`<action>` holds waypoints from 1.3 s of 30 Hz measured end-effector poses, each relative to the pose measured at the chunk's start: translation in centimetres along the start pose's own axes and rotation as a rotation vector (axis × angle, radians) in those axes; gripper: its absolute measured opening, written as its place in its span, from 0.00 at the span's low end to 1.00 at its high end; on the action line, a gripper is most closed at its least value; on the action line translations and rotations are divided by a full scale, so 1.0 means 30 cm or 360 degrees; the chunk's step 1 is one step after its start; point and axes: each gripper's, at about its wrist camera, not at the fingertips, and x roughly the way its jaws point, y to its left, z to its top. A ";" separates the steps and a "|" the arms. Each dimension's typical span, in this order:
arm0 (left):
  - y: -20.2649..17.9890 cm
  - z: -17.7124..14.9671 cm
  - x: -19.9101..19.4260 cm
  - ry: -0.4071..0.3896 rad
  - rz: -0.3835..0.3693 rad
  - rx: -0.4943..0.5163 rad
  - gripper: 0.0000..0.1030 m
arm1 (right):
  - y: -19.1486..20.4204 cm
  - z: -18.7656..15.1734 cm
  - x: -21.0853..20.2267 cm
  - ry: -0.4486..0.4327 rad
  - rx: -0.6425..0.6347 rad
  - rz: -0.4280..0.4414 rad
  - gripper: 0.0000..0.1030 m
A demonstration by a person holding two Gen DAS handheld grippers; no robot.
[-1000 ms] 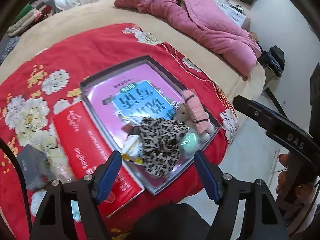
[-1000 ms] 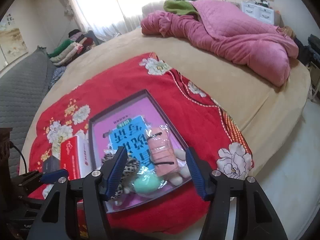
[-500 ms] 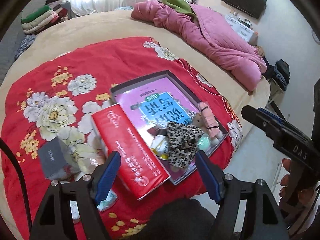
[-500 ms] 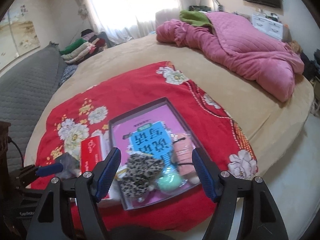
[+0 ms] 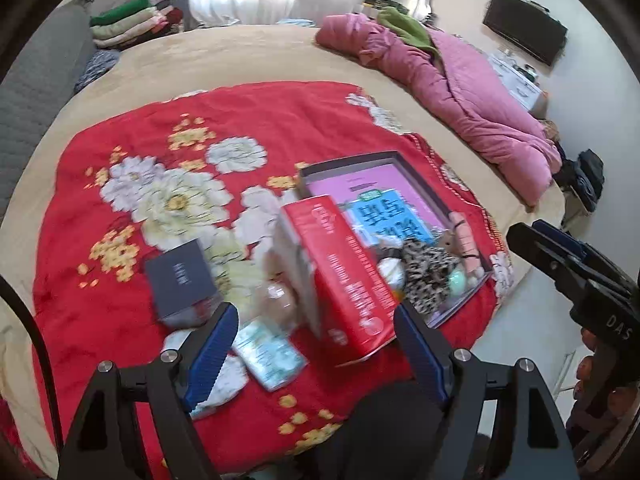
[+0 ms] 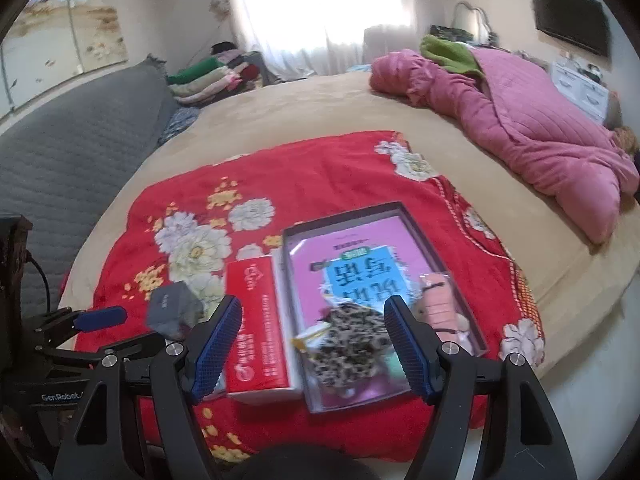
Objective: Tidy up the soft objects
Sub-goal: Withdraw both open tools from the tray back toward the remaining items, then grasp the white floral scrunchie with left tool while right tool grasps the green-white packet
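Both claws, left (image 5: 316,344) and right (image 6: 314,346), spread and empty, farther back than before from the tray (image 6: 452,264) of soft things.

"DAS" on the right tongs' body (image 5: 616,322), "GenRobot" on the left tongs' body (image 6: 60,397), box lettering unreadable

the left tongs (image 5: 316,354) have black angular arms, silver round screws at the joints and blue ribbed pads (image 5: 212,346). a black cable curves along the left edge. the right tongs (image 6: 314,344) look the same: black frame, silver screws, blue textured pads (image 6: 408,350). white lettering marks both black bodies, and bare fingers (image 5: 588,372) show.
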 end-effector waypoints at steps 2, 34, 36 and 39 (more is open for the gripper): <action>0.046 -0.018 -0.017 -0.0007 0.0011 -0.0039 0.77 | 0.041 -0.004 0.003 0.0008 -0.0034 0.0020 0.73; 0.503 -0.219 0.178 0.0293 0.0136 -0.0314 0.80 | 0.536 -0.345 0.327 0.0453 -0.0595 0.0170 0.73; 0.497 -0.212 0.205 0.0307 0.0129 -0.0293 0.80 | 0.547 -0.363 0.354 0.0476 -0.0611 0.0164 0.73; 0.490 -0.195 0.250 0.0340 0.0114 -0.0262 0.78 | 0.568 -0.390 0.409 0.0528 -0.0661 0.0127 0.73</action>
